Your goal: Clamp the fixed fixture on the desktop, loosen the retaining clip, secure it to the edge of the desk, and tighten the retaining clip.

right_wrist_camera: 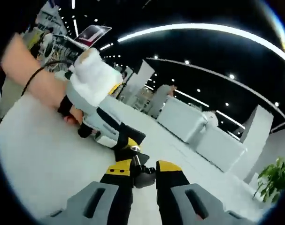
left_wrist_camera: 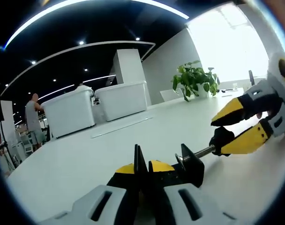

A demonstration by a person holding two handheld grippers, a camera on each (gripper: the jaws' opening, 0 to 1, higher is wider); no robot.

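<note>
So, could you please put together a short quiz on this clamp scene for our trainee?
1. True or false: the left gripper is shut on the clamp's black plate.
2. Which gripper has its jaws around the screw knob? A: the left gripper. B: the right gripper.
3. Fill in: beyond the white table, by the bright window, stands a potted ___.

Key: 1 true; 2 B; 3 plant.
</note>
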